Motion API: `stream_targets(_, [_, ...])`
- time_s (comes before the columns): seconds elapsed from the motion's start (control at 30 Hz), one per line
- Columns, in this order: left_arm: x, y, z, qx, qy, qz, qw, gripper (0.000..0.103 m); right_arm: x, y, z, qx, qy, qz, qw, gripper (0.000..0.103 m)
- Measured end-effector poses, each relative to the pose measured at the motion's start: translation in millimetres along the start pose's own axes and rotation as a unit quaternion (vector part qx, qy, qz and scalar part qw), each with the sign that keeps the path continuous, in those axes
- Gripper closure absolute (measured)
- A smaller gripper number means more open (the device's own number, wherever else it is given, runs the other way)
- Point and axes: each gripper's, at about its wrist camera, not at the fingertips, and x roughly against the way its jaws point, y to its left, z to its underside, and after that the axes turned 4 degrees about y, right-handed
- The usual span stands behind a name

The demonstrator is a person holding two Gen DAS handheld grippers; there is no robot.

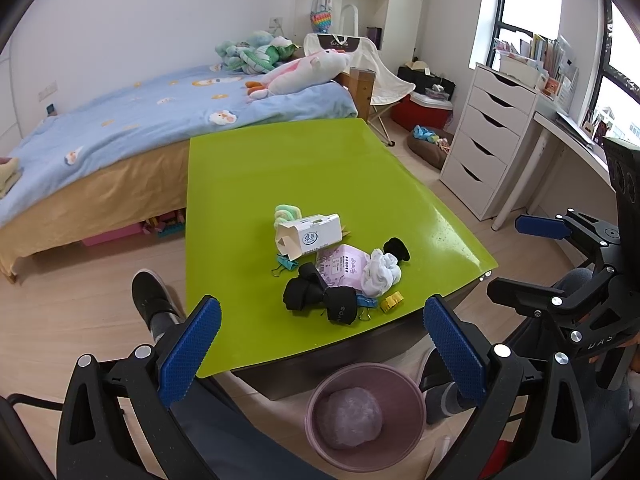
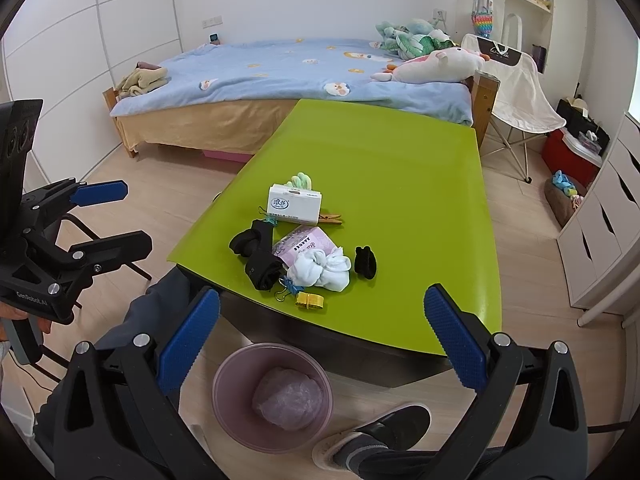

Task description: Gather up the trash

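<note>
A small pile lies near the front of the green table [image 1: 300,168] [image 2: 380,160]: a white carton box [image 1: 308,236] [image 2: 295,204], a pink packet [image 1: 342,266] [image 2: 304,244], a balled white sock [image 1: 380,274] [image 2: 320,270], black socks [image 1: 316,296] [image 2: 256,252], binder clips and a yellow clip [image 1: 390,302] [image 2: 310,300]. On the floor below the table's front edge stands a pink bin [image 1: 316,400] [image 2: 224,400] with a crumpled clear bag [image 1: 352,416] [image 2: 288,400] inside. My left gripper [image 1: 323,306] [image 2: 132,216] and right gripper [image 2: 322,296] [image 1: 520,258] hover open and empty above the bin, short of the pile.
A bed [image 1: 120,128] with plush toys runs behind the table. A folding chair [image 2: 516,92] and white drawers [image 1: 488,140] stand to the right. The person's shoes [image 1: 150,292] [image 2: 384,428] rest on the wooden floor beside the bin.
</note>
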Motion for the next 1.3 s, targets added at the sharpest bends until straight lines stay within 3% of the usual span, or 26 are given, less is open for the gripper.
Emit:
stream_targets(0.47, [-5, 1, 4, 0.005, 0.004, -0.001, 1.0, 0.006, -14, 1, 5, 0.016, 0.018, 0.002, 1.0, 0.003])
stream_targets(0.7, [-12, 5, 8, 0.008, 0.015, -0.001, 0.9999, 0.006, -50, 1, 6, 0.042, 0.061, 0.009, 0.997, 0.003])
stream_targets(0.93, [-17, 12, 15, 0.015, 0.027, -0.005, 0.9995, 0.006, -103, -3, 3, 0.013, 0.133, 0.001, 0.991, 0.003])
stream_targets(1.13, [-20, 20, 20, 0.024, 0.037, -0.008, 0.999, 0.006, -125, -4, 4, -0.002, 0.155, -0.005, 0.988, 0.003])
stream_targets(1.2, [-21, 22, 21, 0.026, 0.039, -0.009, 0.9989, 0.006, -127, -2, 4, -0.004, 0.155, -0.009, 0.988, 0.009])
stream_targets(1.27, [-21, 24, 22, 0.028, 0.041, -0.009, 0.9987, 0.006, -131, 1, 2, -0.001, 0.159, -0.009, 0.987, 0.027])
stream_targets(1.3, [-21, 24, 23, 0.028, 0.042, -0.009, 0.9987, 0.006, -133, 2, 2, 0.001, 0.16, -0.01, 0.987, 0.028])
